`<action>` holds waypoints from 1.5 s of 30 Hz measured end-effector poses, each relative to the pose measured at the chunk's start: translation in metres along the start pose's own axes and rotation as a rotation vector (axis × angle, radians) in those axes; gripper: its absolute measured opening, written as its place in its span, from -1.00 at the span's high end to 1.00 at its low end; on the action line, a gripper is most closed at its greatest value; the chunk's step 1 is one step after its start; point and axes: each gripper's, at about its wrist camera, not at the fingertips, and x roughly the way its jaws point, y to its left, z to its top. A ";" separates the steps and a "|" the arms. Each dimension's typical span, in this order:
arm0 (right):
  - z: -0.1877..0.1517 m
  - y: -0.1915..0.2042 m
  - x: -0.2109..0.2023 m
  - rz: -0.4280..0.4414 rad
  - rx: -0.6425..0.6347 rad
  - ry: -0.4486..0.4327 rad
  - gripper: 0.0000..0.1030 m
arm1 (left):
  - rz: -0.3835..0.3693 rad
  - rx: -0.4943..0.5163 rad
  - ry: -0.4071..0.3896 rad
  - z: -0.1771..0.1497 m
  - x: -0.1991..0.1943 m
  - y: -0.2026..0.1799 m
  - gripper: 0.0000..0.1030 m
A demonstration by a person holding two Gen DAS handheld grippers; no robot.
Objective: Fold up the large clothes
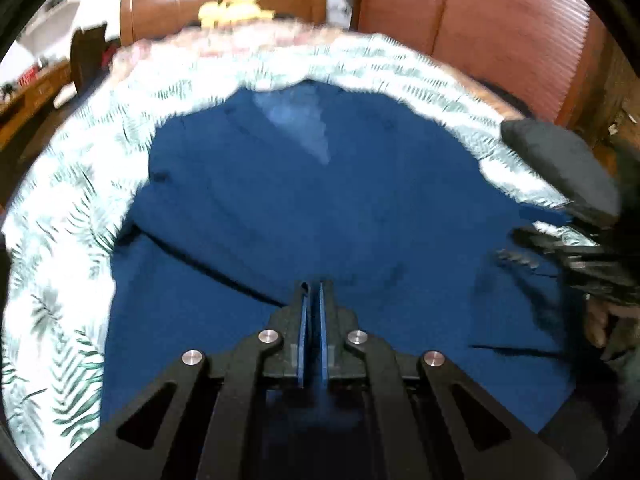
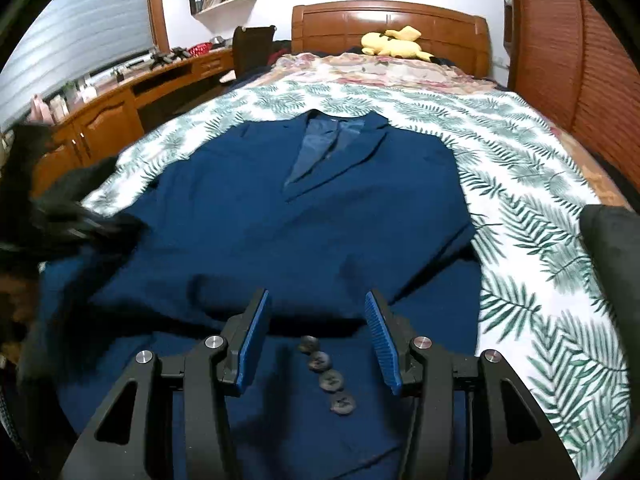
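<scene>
Left gripper [image 1: 313, 286]: blue pads pressed together, a thin lip of navy cloth showing between the tips; I judge it a pinch on the lower part of the blazer [image 1: 320, 208]; blur in this view stops me telling how much cloth is caught or how many layers.

Right gripper [image 2: 317, 312]: jaws spread, nothing between the ribbed blue pads; it hangs just above the blazer's hem side, over a row of four dark buttons [image 2: 326, 376] on what looks like a cuff.

Step in hand, as I read it: taking hold of the lower blazer for a first fold; to do it well, check that the left pinch has the full thickness, not only the top layer; close the right on cloth clear of the buttons, since hard discs would hold the pads apart; then lift both sides evenly so the fold line stays straight.

Blazer: navy woven suiting, matte, fairly stiff; lies face up, lapels toward the headboard [image 2: 390, 20], paler, shinier lining showing in the V of the collar; shallow ridges run across its middle.

Under the blazer: white bedspread [image 2: 532, 200] with green fern print, soft and slightly rumpled; beyond the blazer, a floral quilt; a yellow plush toy [image 2: 394, 42] against the glossy, panelled wooden headboard.
</scene>
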 end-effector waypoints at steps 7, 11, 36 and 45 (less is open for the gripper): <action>-0.012 -0.014 -0.040 -0.033 0.059 -0.021 0.02 | -0.044 0.062 -0.115 -0.024 -0.071 -0.044 0.89; -0.025 -0.017 -0.078 -0.065 0.072 -0.043 0.02 | -0.078 0.092 -0.136 -0.042 -0.095 -0.065 0.89; -0.071 0.006 -0.118 -0.015 0.056 -0.007 -0.28 | 0.076 -0.080 -0.208 -0.119 -0.134 0.023 -0.56; -0.097 -0.034 -0.115 -0.075 0.138 0.055 -0.28 | 0.142 -0.157 -0.176 -0.129 -0.128 0.072 -0.18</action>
